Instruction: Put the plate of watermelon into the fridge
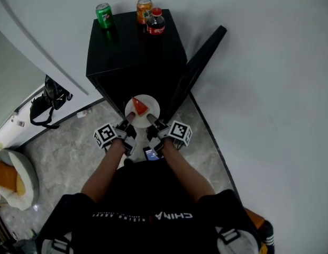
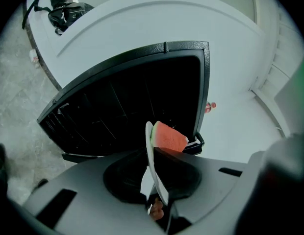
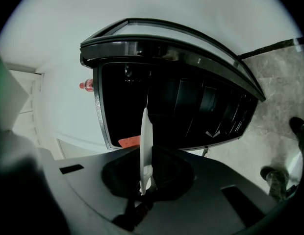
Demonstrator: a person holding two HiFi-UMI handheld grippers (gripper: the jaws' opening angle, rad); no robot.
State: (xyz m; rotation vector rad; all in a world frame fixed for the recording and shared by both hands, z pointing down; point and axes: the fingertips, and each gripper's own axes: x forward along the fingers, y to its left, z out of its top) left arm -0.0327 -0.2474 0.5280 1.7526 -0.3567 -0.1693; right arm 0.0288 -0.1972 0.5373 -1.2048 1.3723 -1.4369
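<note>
Head view: left gripper and right gripper side by side, each clamped on near rim of white plate. Plate sits just ahead of jaw tips, bridging both. Watermelon wedge lies on plate's left half, nearer left gripper. Plate is just before open front of black fridge, with door swung out at right. Green can, orange can and cola bottle stand on fridge top.

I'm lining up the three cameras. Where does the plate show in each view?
Head view: plate at centre, just below the fridge.
Left gripper view: plate edge-on, lower centre, watermelon on its right side.
Right gripper view: plate edge-on, lower centre.
Shared landmark: the open black fridge, beyond the plate in every view.
</note>
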